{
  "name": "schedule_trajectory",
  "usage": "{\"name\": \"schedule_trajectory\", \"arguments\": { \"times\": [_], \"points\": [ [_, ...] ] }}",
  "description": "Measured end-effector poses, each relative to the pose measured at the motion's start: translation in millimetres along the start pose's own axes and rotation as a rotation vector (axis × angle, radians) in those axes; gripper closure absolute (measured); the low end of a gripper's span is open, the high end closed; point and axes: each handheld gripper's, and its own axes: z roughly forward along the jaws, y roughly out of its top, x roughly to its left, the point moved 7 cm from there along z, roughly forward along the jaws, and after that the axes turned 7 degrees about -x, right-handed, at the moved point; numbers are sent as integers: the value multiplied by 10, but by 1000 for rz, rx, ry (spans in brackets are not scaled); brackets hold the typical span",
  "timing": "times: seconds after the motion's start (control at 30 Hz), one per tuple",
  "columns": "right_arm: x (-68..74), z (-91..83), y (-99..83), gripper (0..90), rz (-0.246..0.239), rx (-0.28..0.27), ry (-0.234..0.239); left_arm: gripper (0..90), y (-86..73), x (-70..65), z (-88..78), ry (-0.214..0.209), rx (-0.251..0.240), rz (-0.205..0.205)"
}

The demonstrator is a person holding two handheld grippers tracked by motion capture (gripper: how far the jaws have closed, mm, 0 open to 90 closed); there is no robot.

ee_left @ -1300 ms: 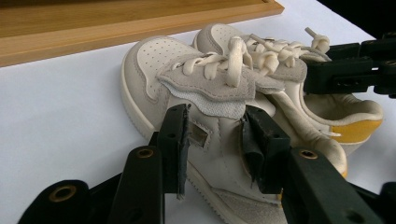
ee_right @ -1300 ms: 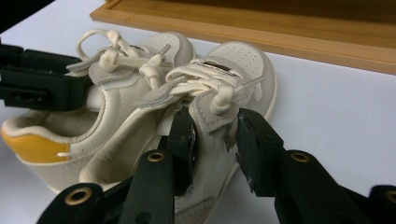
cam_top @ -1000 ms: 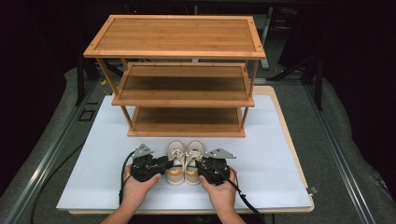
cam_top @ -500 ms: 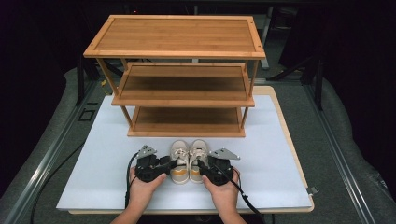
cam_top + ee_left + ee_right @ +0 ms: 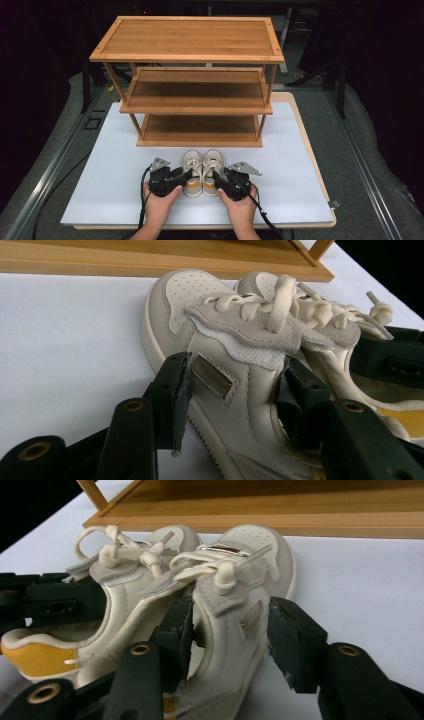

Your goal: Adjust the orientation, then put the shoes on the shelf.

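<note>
A pair of small cream lace-up shoes stands toes toward the rack on the white board: the left shoe [image 5: 192, 171] [image 5: 240, 340] and the right shoe [image 5: 213, 170] [image 5: 235, 575]. My left gripper [image 5: 186, 176] [image 5: 235, 375] straddles the left shoe's outer wall, one jaw inside and one outside. Its jaws have just been opening, and the outer pad barely clears the leather. My right gripper [image 5: 217, 178] [image 5: 232, 617] straddles the right shoe's outer wall the same way. Its jaws have also just been opening, leaving a clear gap at the outer pad.
A three-tier wooden rack [image 5: 192, 107] stands just beyond the shoes, its lowest shelf [image 5: 200, 125] at board level. The white board [image 5: 100, 190] has free room left and right of the hands. Dark padding and metal rails surround the table.
Hands, grippers and shoes stay in nearly the same spot near the front of the board. The high view is too small to show the jaws spreading.
</note>
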Motion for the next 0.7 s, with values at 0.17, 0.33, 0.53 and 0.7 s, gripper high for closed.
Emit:
{"name": "schedule_trajectory", "arguments": {
  "times": [0.17,0.33,0.53,0.7],
  "points": [
    [14,7,0,543,33,-7,-3,513,-7,-3,-5,0,-22,-9],
    [28,4,-16,576,30,-10,-22,525,-7,-2,-3,10,-21,-3],
    [17,18,-11,558,38,-6,-25,532,-6,-2,3,14,-23,-6],
    [7,28,-20,552,75,-4,-10,528,-16,0,1,19,-36,-23]
  ]
}}
